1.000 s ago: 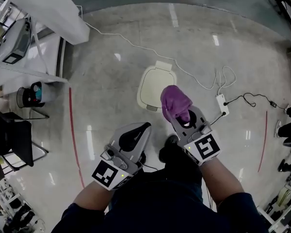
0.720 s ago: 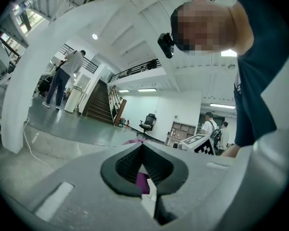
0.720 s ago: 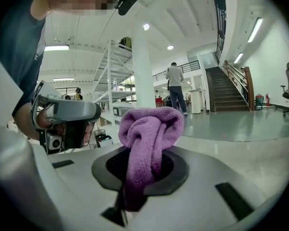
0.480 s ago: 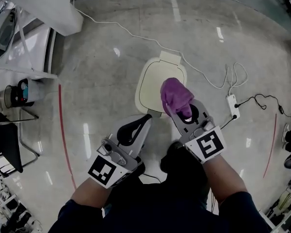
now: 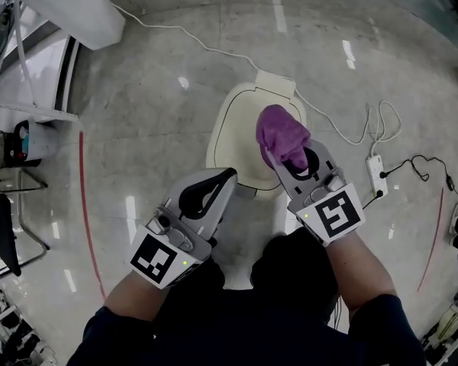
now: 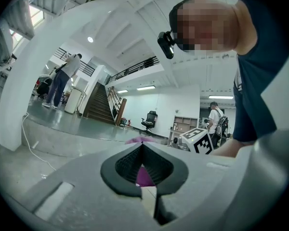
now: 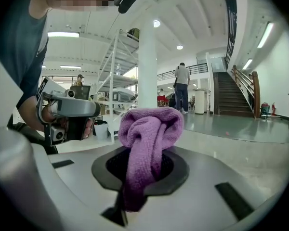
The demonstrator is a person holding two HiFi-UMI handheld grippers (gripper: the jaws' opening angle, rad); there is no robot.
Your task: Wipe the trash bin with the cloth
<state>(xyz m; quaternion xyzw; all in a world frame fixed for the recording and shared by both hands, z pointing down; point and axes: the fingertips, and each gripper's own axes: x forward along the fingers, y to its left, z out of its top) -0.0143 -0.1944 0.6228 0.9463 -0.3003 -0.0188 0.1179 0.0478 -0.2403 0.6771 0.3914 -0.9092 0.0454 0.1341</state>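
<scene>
A cream trash bin (image 5: 240, 136) with a flat lid stands on the floor right below me in the head view. My right gripper (image 5: 288, 157) is shut on a bunched purple cloth (image 5: 282, 137), which hangs over the bin's right side; whether the cloth touches the lid I cannot tell. In the right gripper view the purple cloth (image 7: 147, 143) bulges up from between the closed jaws. My left gripper (image 5: 223, 180) is shut with nothing in it, just off the bin's near left edge. The left gripper view shows its jaws closed, with a bit of purple cloth (image 6: 144, 175) behind them.
A white cable (image 5: 175, 33) runs across the polished floor past the bin to a power strip (image 5: 378, 175) at the right. A white pillar base (image 5: 53, 6) and racks (image 5: 15, 143) stand at the left. A red floor line (image 5: 88, 227) runs beside my left arm.
I have stepped closer: the bin has slid down the head view toward me. The right gripper with the cloth now hangs over the bin's lid instead of short of it.
</scene>
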